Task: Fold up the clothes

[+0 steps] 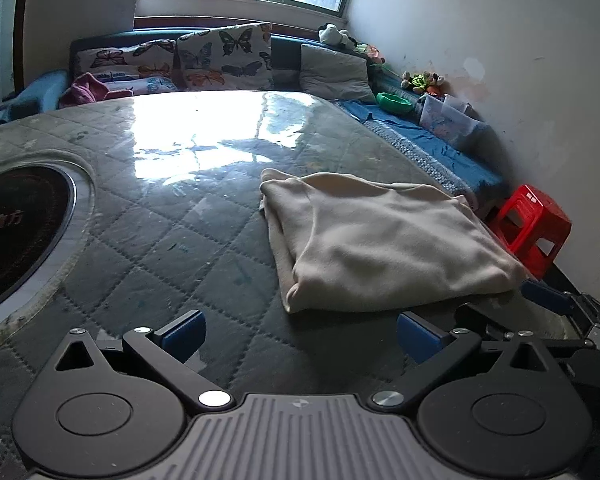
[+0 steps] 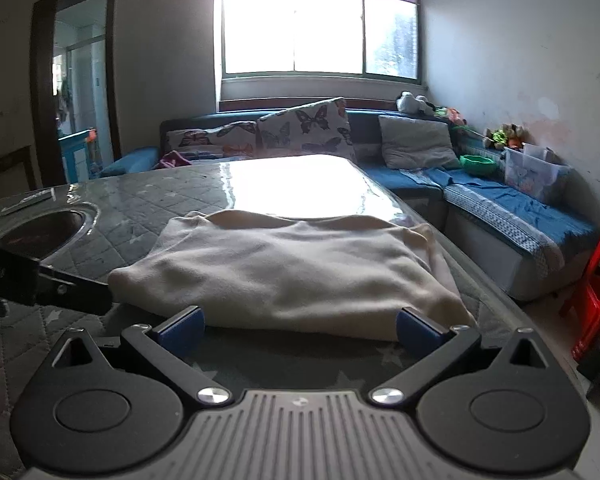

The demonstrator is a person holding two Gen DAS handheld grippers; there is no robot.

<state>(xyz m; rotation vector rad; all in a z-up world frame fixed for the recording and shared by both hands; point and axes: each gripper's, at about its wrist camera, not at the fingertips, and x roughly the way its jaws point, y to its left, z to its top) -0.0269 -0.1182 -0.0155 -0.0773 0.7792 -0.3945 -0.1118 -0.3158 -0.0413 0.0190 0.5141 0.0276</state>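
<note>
A cream garment (image 1: 380, 240) lies folded into a rough rectangle on the quilted grey table (image 1: 172, 232). My left gripper (image 1: 300, 338) is open and empty, just in front of the garment's near left corner. My right gripper (image 2: 298, 330) is open and empty, at the garment's near edge (image 2: 284, 272), with the fold lying between its blue fingertips (image 2: 180, 332). The right gripper also shows at the right edge of the left wrist view (image 1: 556, 300). The left gripper's black body shows at the left of the right wrist view (image 2: 44, 280).
A round black hotplate (image 1: 16, 228) is set into the table at the left. A blue corner sofa (image 2: 512, 208) with butterfly cushions (image 1: 224, 56), toys and a clear box (image 2: 534, 172) runs behind and to the right. A red plastic stool (image 1: 530, 228) stands off the table's right edge.
</note>
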